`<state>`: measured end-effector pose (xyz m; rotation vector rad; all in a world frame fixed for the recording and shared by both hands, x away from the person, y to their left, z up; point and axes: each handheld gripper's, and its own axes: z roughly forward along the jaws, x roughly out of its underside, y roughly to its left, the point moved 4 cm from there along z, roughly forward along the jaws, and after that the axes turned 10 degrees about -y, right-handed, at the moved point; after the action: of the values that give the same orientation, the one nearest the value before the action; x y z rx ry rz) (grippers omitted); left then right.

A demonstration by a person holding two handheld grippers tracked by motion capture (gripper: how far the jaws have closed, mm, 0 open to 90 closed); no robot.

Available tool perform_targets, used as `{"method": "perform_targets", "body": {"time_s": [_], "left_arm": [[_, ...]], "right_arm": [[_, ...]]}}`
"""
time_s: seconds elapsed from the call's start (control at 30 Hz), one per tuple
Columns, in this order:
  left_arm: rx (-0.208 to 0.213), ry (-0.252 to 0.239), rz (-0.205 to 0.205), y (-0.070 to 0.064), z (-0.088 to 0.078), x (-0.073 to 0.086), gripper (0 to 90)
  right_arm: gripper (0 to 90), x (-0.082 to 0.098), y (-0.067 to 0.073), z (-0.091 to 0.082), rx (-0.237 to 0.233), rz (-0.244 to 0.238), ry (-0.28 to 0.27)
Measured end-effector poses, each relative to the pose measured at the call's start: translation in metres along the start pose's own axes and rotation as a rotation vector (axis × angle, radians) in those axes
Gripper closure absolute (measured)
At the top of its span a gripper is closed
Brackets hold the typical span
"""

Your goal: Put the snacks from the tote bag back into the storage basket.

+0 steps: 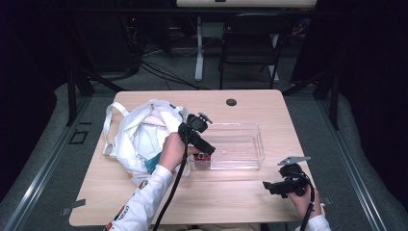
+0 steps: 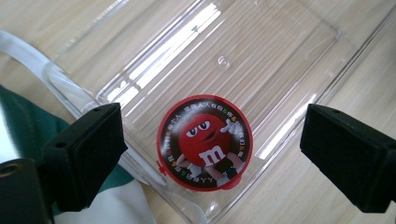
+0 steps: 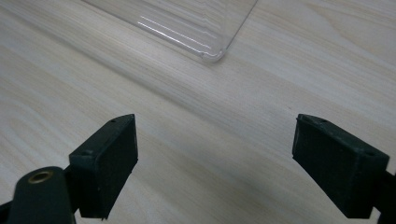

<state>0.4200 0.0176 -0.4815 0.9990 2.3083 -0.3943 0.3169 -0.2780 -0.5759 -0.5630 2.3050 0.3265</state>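
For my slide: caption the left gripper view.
Open left gripper above a round red candy tin lying in a clear plastic tray.

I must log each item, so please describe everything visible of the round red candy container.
The round red candy container lies flat in a corner of the clear plastic tray, lid up. Its red-rimmed top shows a red cartoon candy figure with a white "m" on a dark ground, ringed by small print. It looks plastic and closed. Only the tray touches it.
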Motion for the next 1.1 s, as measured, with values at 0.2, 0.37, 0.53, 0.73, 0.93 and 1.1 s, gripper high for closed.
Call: {"method": "perform_targets", "body": {"time_s": [0.2,0.37,0.53,0.73,0.93,1.1], "left_arm": [[-0.028,-0.018,0.004,0.007,-0.018,0.001,4.1],[-0.052,-0.033,0.005,0.018,-0.035,0.006,3.7],[-0.073,-0.056,-0.012,0.028,-0.052,0.013,3.1],[-0.106,-0.069,-0.038,0.043,-0.071,0.03,1.8],[-0.135,-0.079,-0.066,0.057,-0.086,0.05,0.7],[-0.165,-0.085,-0.086,0.066,-0.098,0.066,0.2]], "right_arm": [[14.0,0.0,0.0,0.0,0.0,0.002,-0.002],[14.0,0.0,0.0,0.0,0.001,0.001,0.0],[14.0,0.0,0.0,0.0,0.001,0.005,-0.003],[14.0,0.0,0.0,0.0,0.001,0.003,-0.002],[14.0,0.0,0.0,-0.001,0.002,-0.001,0.003],[14.0,0.0,0.0,0.0,0.003,0.004,-0.001]]}}
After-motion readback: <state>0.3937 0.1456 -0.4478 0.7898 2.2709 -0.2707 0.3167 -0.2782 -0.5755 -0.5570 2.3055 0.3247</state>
